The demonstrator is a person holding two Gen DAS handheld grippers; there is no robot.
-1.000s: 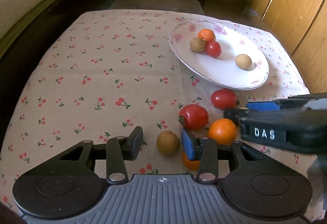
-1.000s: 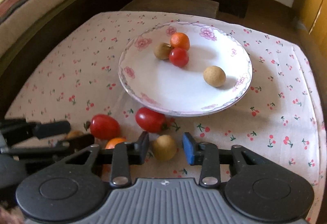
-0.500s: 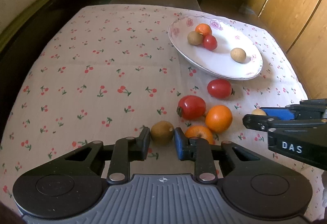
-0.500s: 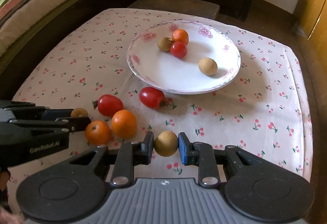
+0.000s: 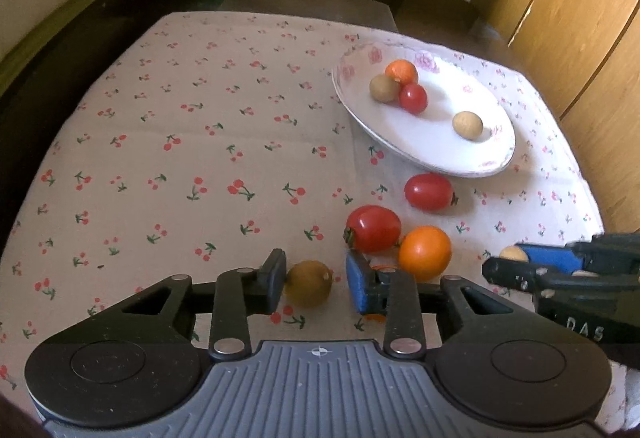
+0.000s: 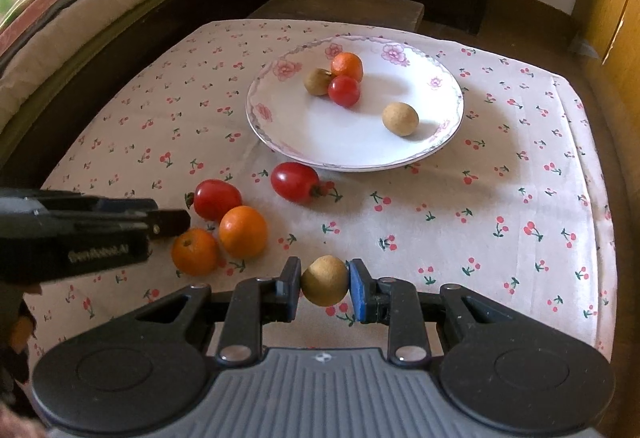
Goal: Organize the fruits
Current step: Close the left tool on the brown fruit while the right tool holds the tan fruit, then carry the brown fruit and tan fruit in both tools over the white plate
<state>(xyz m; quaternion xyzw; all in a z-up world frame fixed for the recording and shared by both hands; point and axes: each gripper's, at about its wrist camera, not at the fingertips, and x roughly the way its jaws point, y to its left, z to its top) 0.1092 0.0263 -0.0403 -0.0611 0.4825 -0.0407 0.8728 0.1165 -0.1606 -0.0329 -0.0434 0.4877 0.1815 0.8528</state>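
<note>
Right tongs (image 6: 325, 284) around brown fruit (image 6: 324, 280)

Your left wrist camera looks low across the tablecloth (image 5: 200, 158) from its near-left; your right one sits higher, rightward. Both share the plate (image 5: 492, 168) (image 6: 360, 162).

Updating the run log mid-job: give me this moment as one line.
right gripper: shut on longan | left gripper: open around brown longan on tablecloth | plate: four fruits
</note>
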